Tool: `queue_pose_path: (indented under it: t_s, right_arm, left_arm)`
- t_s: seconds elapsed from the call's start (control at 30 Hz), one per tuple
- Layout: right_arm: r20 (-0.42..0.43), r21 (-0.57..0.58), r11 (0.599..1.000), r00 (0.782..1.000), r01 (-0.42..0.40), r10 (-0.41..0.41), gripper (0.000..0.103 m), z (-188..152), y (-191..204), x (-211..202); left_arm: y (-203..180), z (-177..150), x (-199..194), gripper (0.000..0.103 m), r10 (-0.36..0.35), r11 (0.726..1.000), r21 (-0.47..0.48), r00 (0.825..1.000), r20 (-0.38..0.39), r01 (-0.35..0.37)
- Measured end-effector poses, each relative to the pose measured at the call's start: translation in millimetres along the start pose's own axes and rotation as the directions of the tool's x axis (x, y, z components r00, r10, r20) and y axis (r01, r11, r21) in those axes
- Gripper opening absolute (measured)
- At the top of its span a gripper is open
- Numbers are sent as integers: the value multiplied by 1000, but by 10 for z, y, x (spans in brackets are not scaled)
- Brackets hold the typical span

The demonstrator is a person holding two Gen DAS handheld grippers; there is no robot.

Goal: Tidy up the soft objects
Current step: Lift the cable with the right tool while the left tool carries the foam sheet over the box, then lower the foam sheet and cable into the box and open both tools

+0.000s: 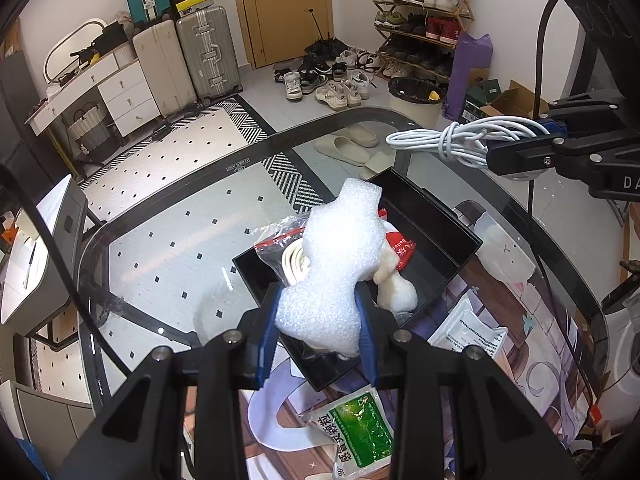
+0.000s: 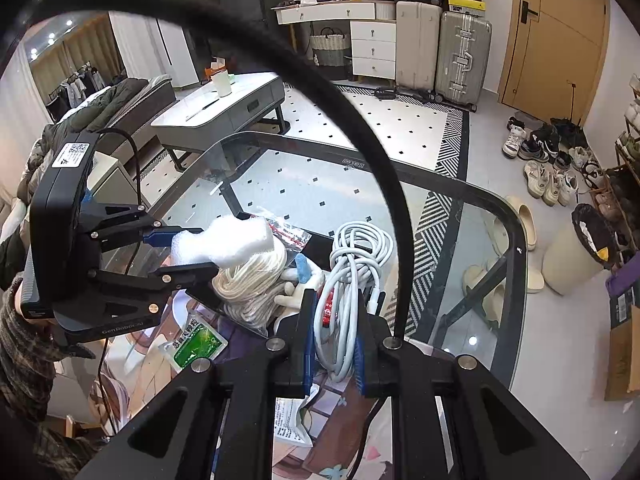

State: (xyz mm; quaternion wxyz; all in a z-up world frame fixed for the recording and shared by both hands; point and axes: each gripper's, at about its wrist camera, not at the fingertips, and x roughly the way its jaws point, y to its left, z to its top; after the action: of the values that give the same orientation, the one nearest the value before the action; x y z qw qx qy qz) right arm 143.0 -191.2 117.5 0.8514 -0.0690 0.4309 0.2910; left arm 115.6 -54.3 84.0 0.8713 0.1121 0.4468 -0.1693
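Observation:
My left gripper (image 1: 318, 300) is shut on a lumpy piece of white foam (image 1: 332, 264) and holds it over the near end of a black open box (image 1: 432, 224) on the glass table. In the box lie a clear bag with coiled white rope (image 1: 292, 260), a cream plush toy (image 1: 396, 292) and a red packet (image 1: 402, 250). My right gripper (image 2: 335, 308) is shut on a bundle of white cable (image 2: 352, 256), above the box's right side. In the right wrist view the left gripper (image 2: 192, 252) holds the foam (image 2: 228, 244) over the rope (image 2: 252, 288).
A green sachet (image 1: 360, 428) and a white printed sachet (image 1: 468, 332) lie on the picture mat (image 1: 520, 360) near the box. The table's rounded glass edge (image 1: 256, 148) runs behind it. A black cord (image 2: 360, 120) arches across the right wrist view. Slippers (image 1: 344, 148) and a bin (image 1: 416, 100) are on the floor.

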Motion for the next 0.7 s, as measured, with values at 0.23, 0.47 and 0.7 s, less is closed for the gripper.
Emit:
queue_pose_path:
  t_s: [0.23,0.47,0.7]
  right_arm:
    - [-9,5,1000,1000,-16,16,15,69,-22,172]
    - [-16,14,999,999,-32,32,15,121,-32,365]
    - [-37,30,997,997,-71,72,15,108,25,584]
  left_arm:
    - [36,18,135,33,-10,1000,-10,1000,-13,10]
    - [40,9,285,33,-25,1000,-15,999,-37,25]
    - [70,-25,392,33,-30,999,-24,997,-64,29]
